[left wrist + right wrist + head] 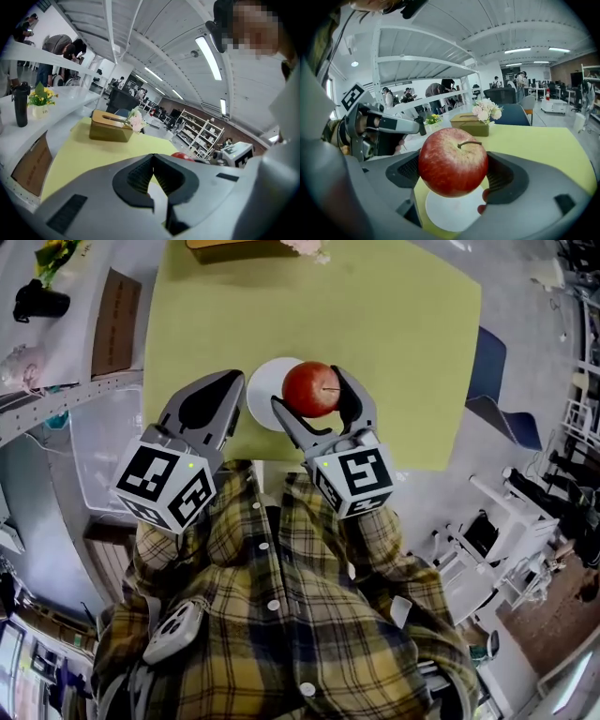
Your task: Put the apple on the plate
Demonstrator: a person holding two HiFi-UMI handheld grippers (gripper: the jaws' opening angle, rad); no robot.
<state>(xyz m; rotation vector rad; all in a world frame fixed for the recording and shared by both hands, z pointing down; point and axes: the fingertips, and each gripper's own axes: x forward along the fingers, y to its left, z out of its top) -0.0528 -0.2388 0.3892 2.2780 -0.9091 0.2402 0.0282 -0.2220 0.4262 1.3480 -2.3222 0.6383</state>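
A red apple [311,388] with a brown stem is held between the jaws of my right gripper [313,399], just above the right part of a white plate [265,390] on the yellow-green table mat. In the right gripper view the apple [453,162] hangs over the plate [452,208], stem up, clear of its surface. My left gripper [208,407] hovers just left of the plate with its jaws closed together and nothing between them. In the left gripper view the left gripper [153,174] shows its pads meeting, and the apple [183,156] peeks over the right jaw.
A wooden tissue box [111,125] with pale flowers [136,121] stands at the mat's far edge. A white shelf with a black bottle [39,302], a small yellow-flower pot and a cardboard sheet [114,309] runs along the left. A blue chair [497,390] is at the right.
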